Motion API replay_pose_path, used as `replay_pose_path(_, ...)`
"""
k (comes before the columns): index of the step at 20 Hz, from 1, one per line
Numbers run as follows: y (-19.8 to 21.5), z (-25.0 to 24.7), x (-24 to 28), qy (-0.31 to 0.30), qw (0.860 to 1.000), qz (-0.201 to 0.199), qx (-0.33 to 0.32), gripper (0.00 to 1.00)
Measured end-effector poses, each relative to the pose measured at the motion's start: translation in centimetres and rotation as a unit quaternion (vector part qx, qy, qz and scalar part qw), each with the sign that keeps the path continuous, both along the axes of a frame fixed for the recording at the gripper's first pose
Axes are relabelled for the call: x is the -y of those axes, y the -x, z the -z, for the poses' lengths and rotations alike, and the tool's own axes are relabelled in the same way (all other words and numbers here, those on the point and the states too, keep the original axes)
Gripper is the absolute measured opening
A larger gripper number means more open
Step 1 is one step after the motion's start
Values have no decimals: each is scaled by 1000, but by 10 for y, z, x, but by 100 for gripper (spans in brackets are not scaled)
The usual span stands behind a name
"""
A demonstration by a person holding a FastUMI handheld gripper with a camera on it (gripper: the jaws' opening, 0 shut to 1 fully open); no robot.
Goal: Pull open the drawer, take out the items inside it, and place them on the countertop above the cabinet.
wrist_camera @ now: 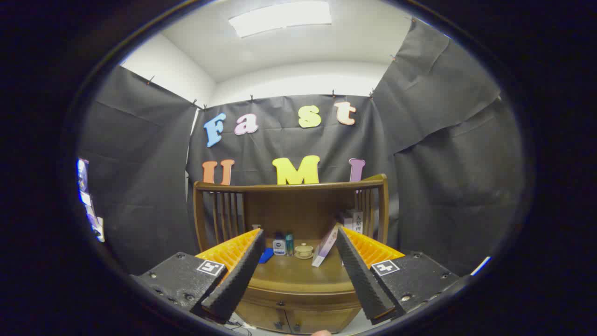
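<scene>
Two fingers of the gripper (298, 242) stand spread wide apart with nothing held between them, raised in the air in front of a wooden cabinet (298, 303). Through the gap between the fingers lies the countertop (298, 275), a brown wooden surface with a rounded front edge. A railing (289, 186) of vertical slats and a curved top bar closes in its back and side edges.

Along the back of the countertop, just beyond the fingertips, stand several small things. Nearest the left finger lies a flat blue item (266, 255). Beside it stands a small white bottle (279, 245) with a dark cap, and touching or nearly touching that, a slim teal bottle (289, 243). Toward the middle sits a low cream jar (304, 251) with a lid. Next to the right finger a thin white box (325, 247) leans tilted, and behind it, in the back right corner against the slats, stand more boxes (354, 219).

Below the countertop's front edge runs the drawer (291, 298), its front flush with the cabinet, closed. Under it are two cabinet doors (298, 319) with small dark knobs. Whatever the drawer holds cannot be seen.
</scene>
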State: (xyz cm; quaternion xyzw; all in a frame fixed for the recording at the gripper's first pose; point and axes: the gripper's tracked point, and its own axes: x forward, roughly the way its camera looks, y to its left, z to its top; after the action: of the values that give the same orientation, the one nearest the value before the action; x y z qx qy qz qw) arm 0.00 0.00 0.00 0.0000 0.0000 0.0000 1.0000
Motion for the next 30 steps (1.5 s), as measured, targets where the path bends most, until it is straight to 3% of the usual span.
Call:
replay_pose_path(16,-17,30,-10,-10,1000,-2,-8,100)
replay_pose_path(22,-38,85,-18,-25,999,-7,-37,99)
replay_pose_path(30,-73,191,-53,-25,995,-48,-84,99)
